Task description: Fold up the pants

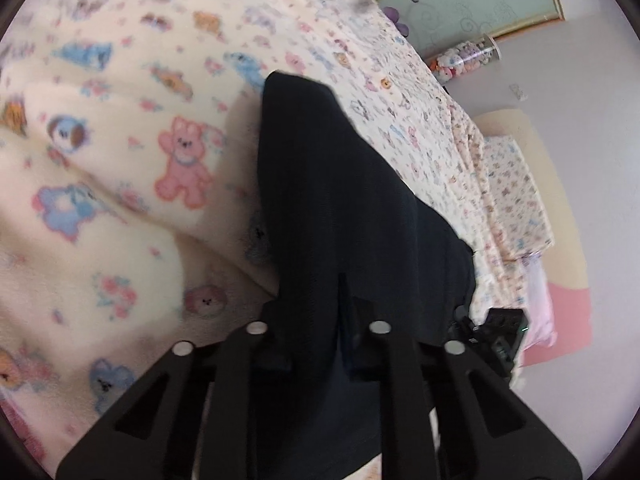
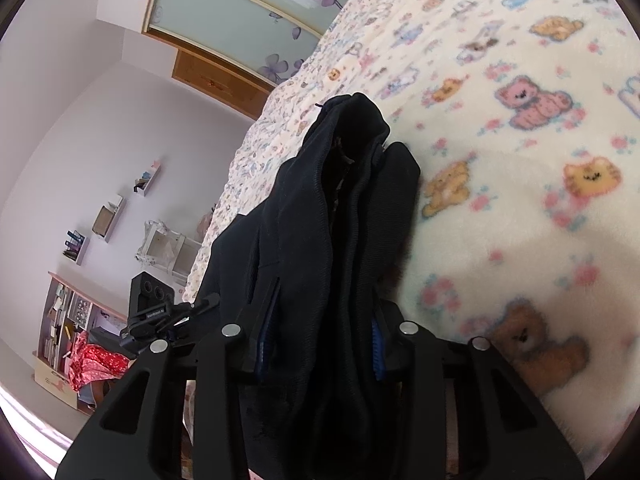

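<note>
Bed (image 1: 100,240) with cartoon-animal blanket underneath. Black pants (image 1: 340,200) hang bunched above it, pinched at both ends. Left claw (image 1: 320,332) clamped on the fabric; right claw (image 2: 320,340) clamped on a thicker wad.

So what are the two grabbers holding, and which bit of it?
Both hold the black pants. The right gripper pinches a bunched, layered part; the left gripper pinches a flatter part. Which ends cannot be told.
</note>
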